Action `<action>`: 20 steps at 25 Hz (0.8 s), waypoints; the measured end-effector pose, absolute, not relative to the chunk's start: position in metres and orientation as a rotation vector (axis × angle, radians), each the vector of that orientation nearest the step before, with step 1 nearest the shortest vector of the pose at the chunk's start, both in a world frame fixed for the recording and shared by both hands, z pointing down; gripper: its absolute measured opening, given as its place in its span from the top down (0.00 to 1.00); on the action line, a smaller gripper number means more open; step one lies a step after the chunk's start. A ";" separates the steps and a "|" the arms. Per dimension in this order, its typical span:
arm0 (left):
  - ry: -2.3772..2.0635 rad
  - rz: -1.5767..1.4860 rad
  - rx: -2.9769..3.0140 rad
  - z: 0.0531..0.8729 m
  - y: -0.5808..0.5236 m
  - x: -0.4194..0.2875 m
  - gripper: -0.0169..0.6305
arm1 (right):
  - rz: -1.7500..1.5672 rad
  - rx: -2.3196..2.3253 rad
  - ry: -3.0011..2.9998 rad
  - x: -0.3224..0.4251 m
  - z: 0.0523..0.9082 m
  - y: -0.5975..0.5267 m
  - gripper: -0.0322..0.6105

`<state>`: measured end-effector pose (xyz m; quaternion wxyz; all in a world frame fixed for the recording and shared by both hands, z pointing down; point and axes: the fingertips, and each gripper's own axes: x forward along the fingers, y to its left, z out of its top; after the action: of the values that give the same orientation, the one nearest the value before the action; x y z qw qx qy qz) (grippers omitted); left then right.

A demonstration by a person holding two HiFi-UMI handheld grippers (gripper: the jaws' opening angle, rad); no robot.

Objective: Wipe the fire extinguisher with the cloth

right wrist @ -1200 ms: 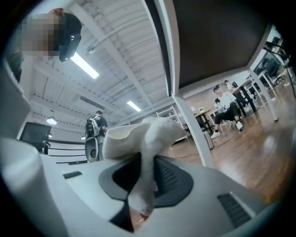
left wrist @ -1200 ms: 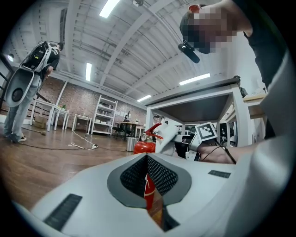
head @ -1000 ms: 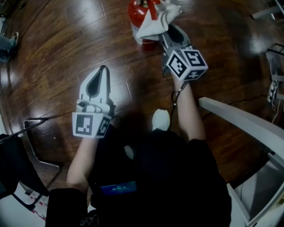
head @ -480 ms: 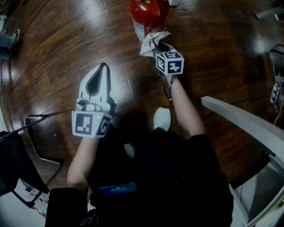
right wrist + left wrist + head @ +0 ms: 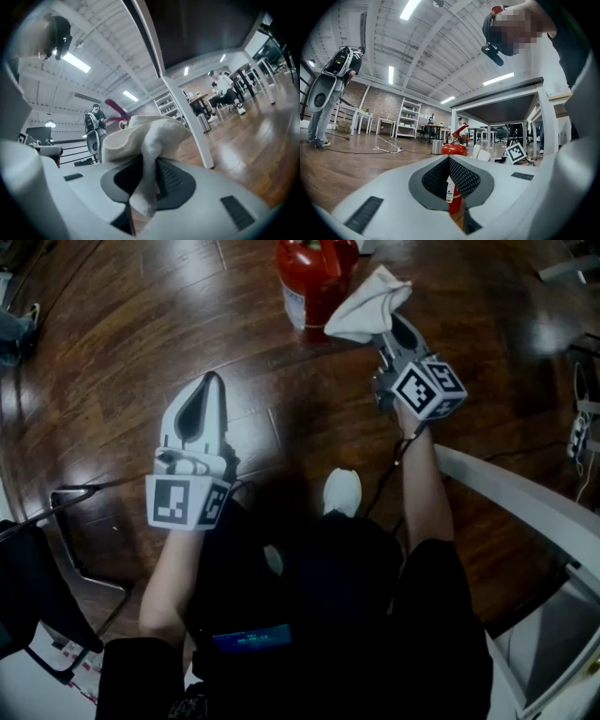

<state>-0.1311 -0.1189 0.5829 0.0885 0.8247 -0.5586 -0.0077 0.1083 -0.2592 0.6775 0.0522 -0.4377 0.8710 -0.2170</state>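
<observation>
right gripper (image 5: 394, 326): has gone right and farther forward since half a second ago.
cloth (image 5: 367, 304): a second ago draped over the fire extinguisher (image 5: 313, 276); then low at its front; now raised at its right side, perhaps just off the red body.

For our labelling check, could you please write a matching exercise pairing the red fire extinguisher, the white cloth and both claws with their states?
1. red metal fire extinguisher
2. white fabric cloth
3. left claw
4. right claw

a. shut on nothing
b. upright on the wooden floor
c. shut on the cloth
d. bunched, held off the floor

Pairs: 1-b, 2-d, 3-a, 4-c
</observation>
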 end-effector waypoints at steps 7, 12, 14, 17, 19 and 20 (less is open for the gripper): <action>-1.700 -0.018 2.465 0.578 -0.128 -0.144 0.97 | -0.343 -1.240 2.683 0.120 0.539 -0.294 0.81; -1.738 -0.018 2.448 0.576 -0.130 -0.153 0.97 | -0.356 -1.266 2.766 0.088 0.557 -0.332 0.81; -1.753 -0.017 2.443 0.574 -0.130 -0.158 0.97 | -0.421 -1.317 2.755 0.085 0.585 -0.347 0.81; -1.768 -0.014 2.439 0.573 -0.129 -0.166 0.97 | -0.561 -1.430 2.677 0.098 0.636 -0.360 0.82; -1.778 -0.013 2.426 0.576 -0.127 -0.171 0.97 | -0.650 -1.504 2.704 0.100 0.687 -0.357 0.82; -1.782 -0.012 2.421 0.577 -0.126 -0.172 0.97 | -0.709 -1.529 2.720 0.099 0.714 -0.352 0.82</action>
<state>-0.1722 -0.1260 0.5765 0.0677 0.8035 -0.5914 -0.0040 0.0994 -0.3523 0.7142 -0.0290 -0.4776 0.8497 -0.2215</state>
